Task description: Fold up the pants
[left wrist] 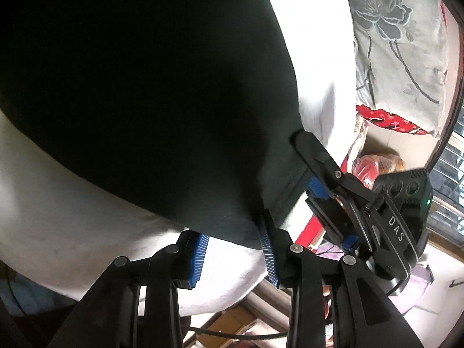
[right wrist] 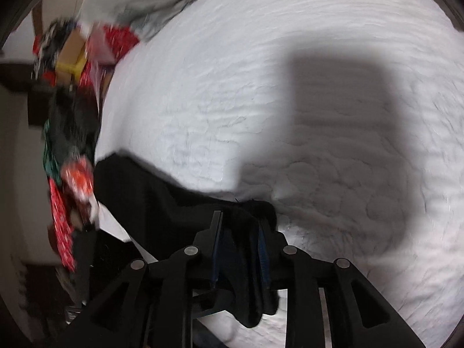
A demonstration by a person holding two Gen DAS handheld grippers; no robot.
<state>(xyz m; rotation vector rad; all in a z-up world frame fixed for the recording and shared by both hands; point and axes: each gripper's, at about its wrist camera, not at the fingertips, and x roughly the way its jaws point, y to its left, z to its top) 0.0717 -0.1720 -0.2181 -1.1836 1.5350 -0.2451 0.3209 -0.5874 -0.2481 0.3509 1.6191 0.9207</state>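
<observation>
White quilted bed (left wrist: 52,203) carries the dark pants (left wrist: 145,87) in the left wrist view; the left hand-held gripper (left wrist: 235,249) stands apart, cloth edge just brushing one pad, so that corner could slump. From the right wrist, the right hand-held gripper (right wrist: 239,249) has fabric bunched between loosening jaws; whether it pinches, I cannot tell, and the fold may slip.

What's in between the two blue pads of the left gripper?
Nothing: in the left wrist view, only white bedding shows behind the left gripper; the pants' edge lies beyond.
</observation>
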